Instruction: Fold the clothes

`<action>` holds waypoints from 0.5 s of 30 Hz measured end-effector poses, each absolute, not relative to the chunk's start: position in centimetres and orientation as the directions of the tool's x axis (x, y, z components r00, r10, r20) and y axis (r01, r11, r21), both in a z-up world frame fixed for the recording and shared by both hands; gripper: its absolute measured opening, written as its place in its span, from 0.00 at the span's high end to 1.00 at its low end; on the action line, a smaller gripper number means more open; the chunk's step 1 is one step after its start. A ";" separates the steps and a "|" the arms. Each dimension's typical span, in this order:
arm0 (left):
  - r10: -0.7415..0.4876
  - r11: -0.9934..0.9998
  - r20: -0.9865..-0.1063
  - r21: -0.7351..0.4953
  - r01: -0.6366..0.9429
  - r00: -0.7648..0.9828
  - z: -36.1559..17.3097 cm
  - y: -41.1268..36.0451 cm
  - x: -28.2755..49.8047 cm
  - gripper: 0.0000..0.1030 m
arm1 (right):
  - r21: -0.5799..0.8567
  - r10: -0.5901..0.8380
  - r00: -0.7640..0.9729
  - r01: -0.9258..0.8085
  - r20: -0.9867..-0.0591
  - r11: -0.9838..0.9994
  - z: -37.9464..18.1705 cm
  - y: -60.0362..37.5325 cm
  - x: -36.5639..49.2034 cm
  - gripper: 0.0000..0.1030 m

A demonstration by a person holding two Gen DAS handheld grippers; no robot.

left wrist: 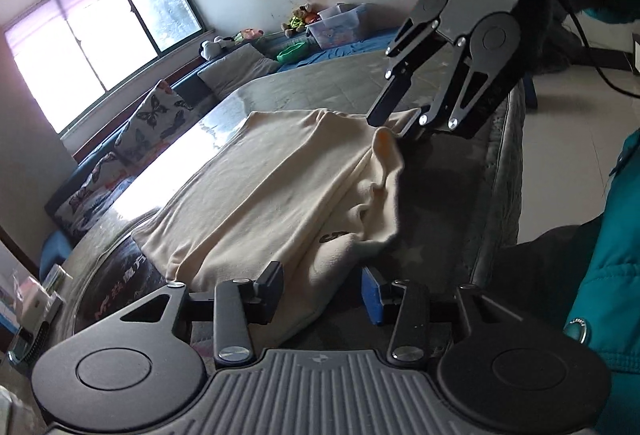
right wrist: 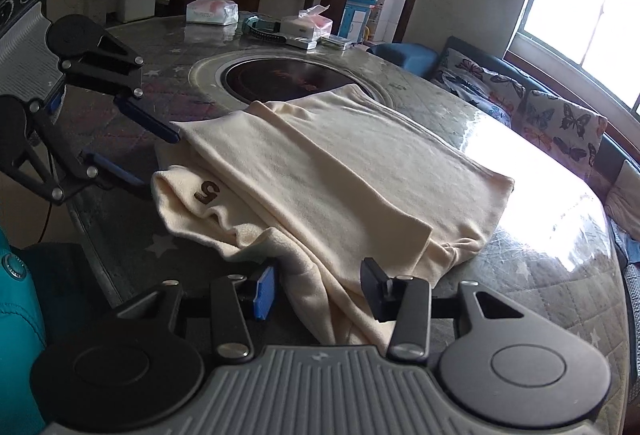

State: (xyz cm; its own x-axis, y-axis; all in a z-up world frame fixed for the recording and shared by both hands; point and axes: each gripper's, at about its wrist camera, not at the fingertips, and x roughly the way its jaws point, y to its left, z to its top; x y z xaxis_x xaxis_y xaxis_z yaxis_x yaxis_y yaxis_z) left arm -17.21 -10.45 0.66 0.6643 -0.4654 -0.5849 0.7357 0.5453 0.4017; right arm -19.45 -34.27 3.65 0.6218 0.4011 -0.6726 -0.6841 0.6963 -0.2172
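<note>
**Cream garment lying part-folded on round table, both grippers spread at its near edge**

While the cream garment (right wrist: pixel 328 171) is lying flat on the glass-topped round table (right wrist: pixel 552 275), its long axis is running from the near table edge toward the window side, with one end reaching the dark round inset (right wrist: pixel 280 79) at the table's middle. Folded layers are stacking lengthwise; a straight folded edge is running along that same axis. A bunched part with a brown printed "5" (right wrist: pixel 206 192) is sitting at the near side, pointing toward the person in the teal jacket (left wrist: pixel 612 275).

Left gripper (left wrist: pixel 320 293) is sitting released, fingers spread wide, cloth edge lying between them but not pinched. In the right wrist view the left gripper (right wrist: pixel 158 155) is showing at the garment's left corner, one blue-padded finger (right wrist: pixel 154 125) touching or just over the cloth, can't tell which.

Right gripper (right wrist: pixel 318 291) is also released, fingers apart, straddling a hanging fold at the near edge. From the left wrist view it is angling down at the garment's far corner (left wrist: pixel 400 123).

Tissue packs (right wrist: pixel 212 11) are sitting on the table's far side. A butterfly-print cushion (left wrist: pixel 154 119) is resting on the couch under the window.
</note>
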 end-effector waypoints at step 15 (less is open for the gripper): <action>-0.497 0.720 -0.523 0.197 0.666 0.692 4.3 -10.1 -12.5 0.91 | -0.319 0.396 0.655 -0.700 -0.644 0.639 3.3 -33.7 -20.8 0.55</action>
State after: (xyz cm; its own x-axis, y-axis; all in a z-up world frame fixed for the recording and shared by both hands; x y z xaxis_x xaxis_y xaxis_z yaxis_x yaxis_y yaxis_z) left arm -12.48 -10.11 4.26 0.6922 -0.4969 -0.5234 0.6657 0.7198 0.1968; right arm -20.81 -33.74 3.29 0.6549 0.3958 -0.6438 -0.7000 0.6388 -0.3193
